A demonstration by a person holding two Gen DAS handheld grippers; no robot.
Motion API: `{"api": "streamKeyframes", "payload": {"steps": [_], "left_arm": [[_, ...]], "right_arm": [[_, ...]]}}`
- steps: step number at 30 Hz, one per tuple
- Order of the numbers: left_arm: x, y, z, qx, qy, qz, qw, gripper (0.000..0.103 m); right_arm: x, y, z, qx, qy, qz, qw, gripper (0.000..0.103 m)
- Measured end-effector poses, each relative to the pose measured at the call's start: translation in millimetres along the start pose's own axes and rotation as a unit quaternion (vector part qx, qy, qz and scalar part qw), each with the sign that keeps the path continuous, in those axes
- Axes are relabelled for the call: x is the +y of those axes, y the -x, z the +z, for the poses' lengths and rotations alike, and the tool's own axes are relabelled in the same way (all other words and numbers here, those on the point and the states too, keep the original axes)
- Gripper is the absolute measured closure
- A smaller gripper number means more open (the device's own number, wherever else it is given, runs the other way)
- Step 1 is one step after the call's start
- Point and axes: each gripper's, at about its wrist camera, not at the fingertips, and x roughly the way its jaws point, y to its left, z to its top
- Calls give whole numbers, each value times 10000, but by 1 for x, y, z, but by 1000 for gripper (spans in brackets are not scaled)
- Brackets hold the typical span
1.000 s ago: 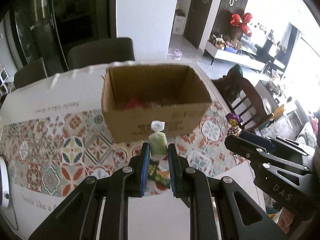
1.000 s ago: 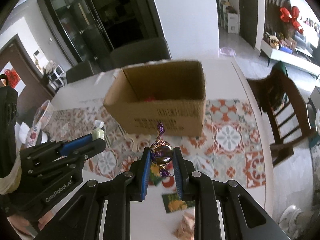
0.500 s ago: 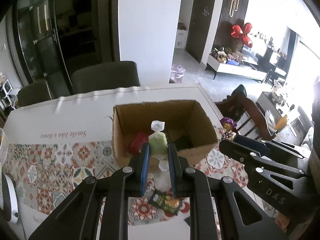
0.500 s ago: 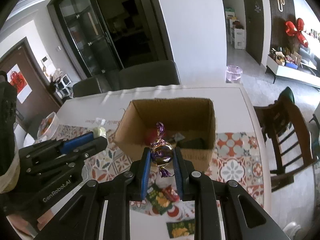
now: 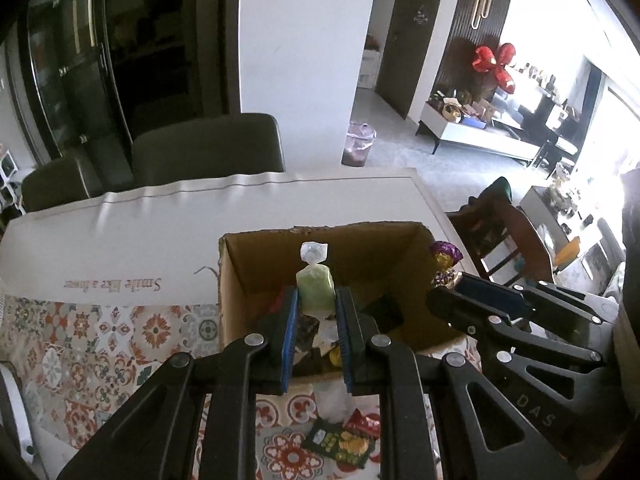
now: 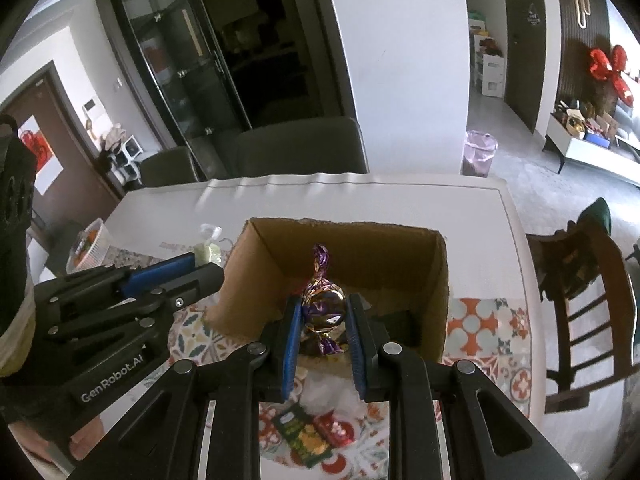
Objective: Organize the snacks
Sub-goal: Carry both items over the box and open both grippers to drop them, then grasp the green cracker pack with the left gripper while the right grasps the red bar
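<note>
An open cardboard box (image 5: 256,276) (image 6: 436,292) stands on the table with several snacks inside. My left gripper (image 5: 316,304) is shut on a pale green wrapped candy (image 5: 315,290) and holds it above the box's near side. My right gripper (image 6: 323,312) is shut on a purple foil candy (image 6: 322,304) and holds it above the box's near edge. The purple candy also shows in the left wrist view (image 5: 445,260), and the green candy in the right wrist view (image 6: 208,250). The two grippers are side by side.
Loose snack packets (image 5: 340,442) (image 6: 308,434) lie on the patterned tablecloth (image 5: 100,340) in front of the box. Grey chairs (image 5: 208,148) stand behind the table, a wooden chair (image 6: 584,296) at its right. A small basket (image 6: 86,246) sits at the far left.
Both grippers have risen and moved forward with their candies, from in front of the box to above its near edge. More of the box's inside shows now.
</note>
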Motion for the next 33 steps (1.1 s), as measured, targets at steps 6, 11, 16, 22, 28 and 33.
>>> {"api": "streamKeyframes", "payload": {"steps": [6,11,16,22,28,33], "left_arm": [[9,-24,4,195,148,94,9997,67],[13,-24,-2,185,145,155,9996,64],[7,-8,-15,124,31,126,9998,64],[2,14,-39,77,-6,101,9999,64],[-2,28,-69,110,45,100,9999,62],[1,26,-99,358,205,167,9990,61]], "right_arm": [[-8,-22,5,164,-84,-148,9997,77],[-16,-24,2,121,-122,-408,9990,53],[-20,-12,-8,18,-231,-485,9986,53],[-20,12,-25,-200,-313,-556,9978,53],[-12,26,-48,-210,-93,-516,9984,53],[-1,26,-70,-5,166,-421,9990,53]]}}
